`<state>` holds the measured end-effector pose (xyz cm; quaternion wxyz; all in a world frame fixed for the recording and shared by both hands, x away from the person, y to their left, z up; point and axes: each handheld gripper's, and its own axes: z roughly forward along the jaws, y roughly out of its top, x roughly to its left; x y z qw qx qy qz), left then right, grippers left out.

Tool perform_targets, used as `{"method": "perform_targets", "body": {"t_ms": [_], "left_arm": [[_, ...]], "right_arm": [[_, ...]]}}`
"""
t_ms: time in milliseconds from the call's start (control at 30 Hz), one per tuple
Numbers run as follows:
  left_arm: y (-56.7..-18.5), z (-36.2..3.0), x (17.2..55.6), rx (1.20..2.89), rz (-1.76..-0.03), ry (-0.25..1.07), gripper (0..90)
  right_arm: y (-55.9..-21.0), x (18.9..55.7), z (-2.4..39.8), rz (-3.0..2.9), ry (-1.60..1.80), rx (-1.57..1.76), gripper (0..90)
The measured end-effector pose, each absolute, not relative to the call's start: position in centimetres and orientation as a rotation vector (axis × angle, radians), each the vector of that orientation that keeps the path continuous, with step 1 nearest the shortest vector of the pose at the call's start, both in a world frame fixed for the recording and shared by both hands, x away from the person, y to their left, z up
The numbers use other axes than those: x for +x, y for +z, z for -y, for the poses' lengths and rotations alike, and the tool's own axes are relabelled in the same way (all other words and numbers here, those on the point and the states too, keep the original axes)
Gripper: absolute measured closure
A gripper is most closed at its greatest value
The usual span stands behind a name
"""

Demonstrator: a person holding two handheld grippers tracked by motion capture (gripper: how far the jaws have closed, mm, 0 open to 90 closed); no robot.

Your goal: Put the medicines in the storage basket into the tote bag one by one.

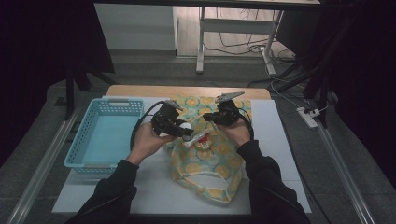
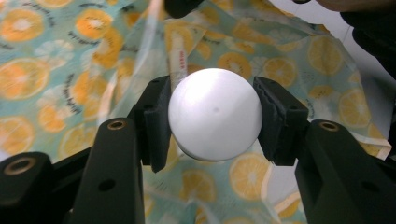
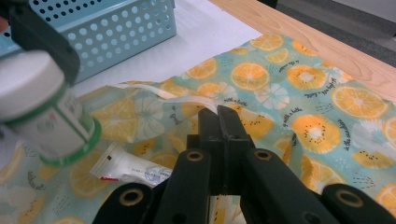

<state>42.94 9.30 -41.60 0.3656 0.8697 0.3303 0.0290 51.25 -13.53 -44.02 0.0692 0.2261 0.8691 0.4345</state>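
left gripper [image 2: 212, 119] has its jaws closed partway on a jar [image 2: 215, 113], pads bearing on opposite sides of the round white lid. in the right gripper view the jar [image 3: 44, 109] is a white cylinder with a green band at the base and a printed label, held tilted, clear of the cloth. the side grip likely keeps it steady for a carry.

right gripper [image 3: 218, 114] has its jaws fully together, pinching a pale strap of the bag [image 3: 299, 88] at its rim; probably lifting the edge to keep the mouth open.

bag: thin soft fabric, teal with orange-slice print, lying crumpled mid-desk [image 1: 275, 154], reaching toward the far edge. a small white tube [image 3: 133, 168] with red print lies on the fabric beneath the jar.

basket [image 1: 100, 135]: light blue perforated plastic, rectangular, at the desk's left edge, just beside the bag. looks empty.
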Motion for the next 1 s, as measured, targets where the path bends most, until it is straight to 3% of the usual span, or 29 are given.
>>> {"method": "perform_targets", "body": {"t_ms": [1000], "left_arm": [[-46.2,-3.2,45.6,2.289,-0.821,0.095,50.4]], "right_arm": [[-44.4,51.5,13.8,-2.607,1.297,0.691,90.0]]}}
